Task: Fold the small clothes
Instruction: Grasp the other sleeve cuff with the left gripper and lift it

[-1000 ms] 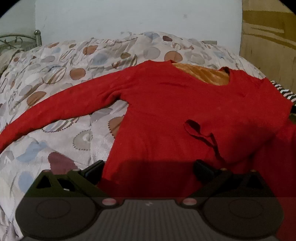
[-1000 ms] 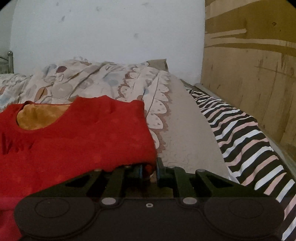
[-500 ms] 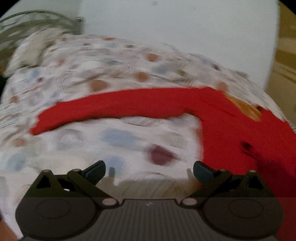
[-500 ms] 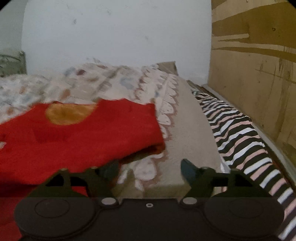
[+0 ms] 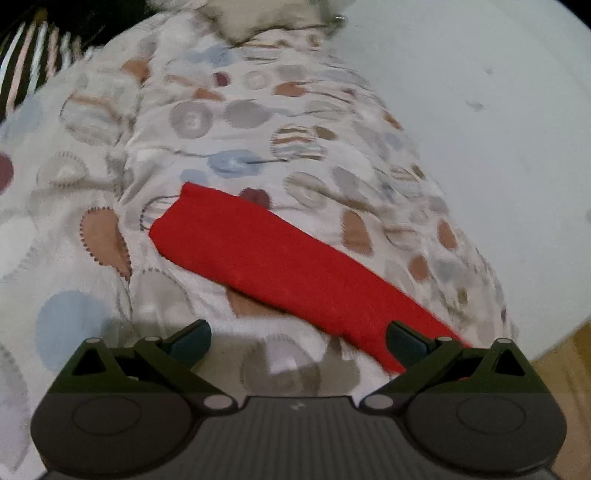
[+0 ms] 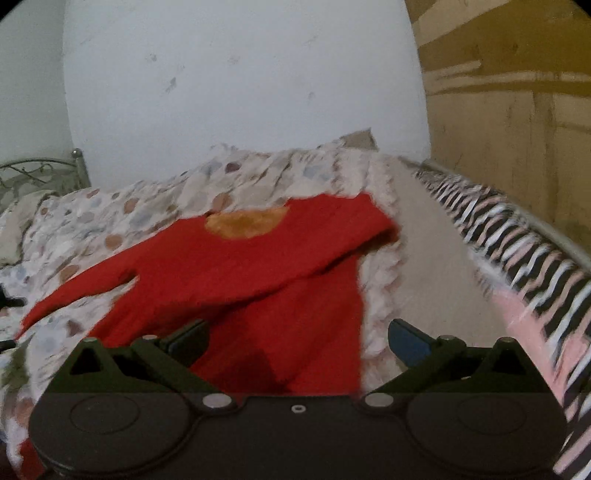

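A red long-sleeved top (image 6: 240, 273) with an orange lining at the neck (image 6: 247, 223) lies on the patterned quilt (image 5: 221, 122). Its right side is folded over the body, and its left sleeve (image 5: 288, 266) stretches out flat. My left gripper (image 5: 297, 341) is open and hovers near the sleeve; the cloth passes under the right finger (image 5: 406, 343), nothing is pinched. My right gripper (image 6: 297, 341) has its jaws opening wide above the lower body of the top, with nothing gripped between them.
A striped black, white and pink cloth (image 6: 535, 266) runs along the bed's right side beside a wooden panel (image 6: 517, 110). A metal bed frame (image 6: 37, 173) and a white wall (image 6: 240, 92) stand behind. A pale pillow (image 5: 258, 18) lies beyond the sleeve.
My right gripper let go of the folded edge of the top, opened wide and drew back. My left gripper swung left from the body along the sleeve toward its cuff and rolled.
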Available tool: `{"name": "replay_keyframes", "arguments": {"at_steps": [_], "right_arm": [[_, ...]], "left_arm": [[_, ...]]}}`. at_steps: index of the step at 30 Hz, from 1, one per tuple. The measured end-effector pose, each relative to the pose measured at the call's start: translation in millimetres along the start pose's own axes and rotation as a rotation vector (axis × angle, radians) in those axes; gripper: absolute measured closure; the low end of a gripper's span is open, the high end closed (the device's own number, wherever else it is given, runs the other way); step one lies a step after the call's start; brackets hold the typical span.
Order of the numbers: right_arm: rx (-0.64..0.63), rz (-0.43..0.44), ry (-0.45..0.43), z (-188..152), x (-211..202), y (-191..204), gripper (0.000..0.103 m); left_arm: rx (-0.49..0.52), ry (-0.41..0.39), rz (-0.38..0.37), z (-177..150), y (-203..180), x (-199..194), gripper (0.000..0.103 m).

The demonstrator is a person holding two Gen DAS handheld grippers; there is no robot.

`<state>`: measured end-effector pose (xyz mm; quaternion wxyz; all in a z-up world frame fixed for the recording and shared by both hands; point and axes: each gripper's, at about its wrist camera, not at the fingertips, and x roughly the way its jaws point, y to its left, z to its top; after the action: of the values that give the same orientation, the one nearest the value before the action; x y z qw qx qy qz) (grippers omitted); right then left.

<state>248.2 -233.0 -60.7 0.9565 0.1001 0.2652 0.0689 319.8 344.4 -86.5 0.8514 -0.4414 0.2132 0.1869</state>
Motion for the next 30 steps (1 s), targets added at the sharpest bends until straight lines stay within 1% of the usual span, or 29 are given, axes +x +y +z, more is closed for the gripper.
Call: {"name": "replay_keyframes", "arguments": {"at_steps": [2,3,5,7,8,9,10,11,12,13,14,15,16,17,21,23,25,28,29,30], "right_arm": [[0.016,0.032,0.012,-13,-4,13,0.0],[0.01,0.043,0.014,-20,-6,21,0.0],[-0.013,0.042,0.008,-29,-9,33,0.0],[-0.028,0.032,0.006,-34,-9,41,0.0],[-0.027,0.036,0.012,-35,-8,42,0.0],[-0.027,0.042,0.017,-35,-7,43,0.0],[-0.027,0.047,0.02,-35,-7,43,0.0],[-0.03,0.045,0.023,-35,-5,43,0.0],[-0.033,0.036,0.024,-35,-4,42,0.0],[-0.032,0.03,0.025,-36,-3,40,0.0],[-0.026,0.025,0.025,-36,-2,38,0.0],[-0.013,0.024,0.026,-37,0,35,0.0],[0.0,0.024,0.028,-38,1,33,0.0],[0.014,0.025,0.031,-38,2,31,0.0],[0.034,0.025,0.027,-42,1,28,0.0],[0.026,0.023,0.017,-45,-2,28,0.0],[0.025,0.021,0.009,-45,-4,27,0.0],[0.04,0.021,0.008,-47,-6,25,0.0],[0.044,0.021,0.007,-47,-7,24,0.0],[0.049,0.023,0.004,-47,-8,24,0.0]], "left_arm": [[-0.085,-0.008,-0.01,7,12,11,0.0],[-0.13,-0.019,-0.001,11,19,16,0.0],[-0.245,-0.046,0.019,17,33,26,0.001],[-0.321,-0.07,0.005,20,41,31,0.002],[-0.338,-0.091,-0.001,21,44,32,0.008],[-0.341,-0.107,0.0,21,44,31,0.018],[-0.336,-0.116,0.014,22,45,32,0.023],[-0.337,-0.12,0.026,22,45,32,0.034],[-0.336,-0.128,0.023,22,46,32,0.046],[-0.333,-0.147,0.02,21,47,31,0.056],[-0.329,-0.159,0.023,22,46,31,0.077],[-0.317,-0.171,0.026,23,45,30,0.09],[-0.304,-0.181,0.022,24,43,28,0.091],[-0.277,-0.199,0.013,26,39,25,0.103],[-0.084,-0.29,-0.014,36,2,12,0.103],[0.008,-0.315,-0.035,39,-21,6,0.103],[0.059,-0.301,-0.048,40,-43,2,0.103],[0.067,-0.222,-0.031,36,-54,3,0.101],[0.054,-0.203,-0.027,31,-52,3,0.092],[0.034,-0.185,-0.029,26,-48,3,0.072]]}}
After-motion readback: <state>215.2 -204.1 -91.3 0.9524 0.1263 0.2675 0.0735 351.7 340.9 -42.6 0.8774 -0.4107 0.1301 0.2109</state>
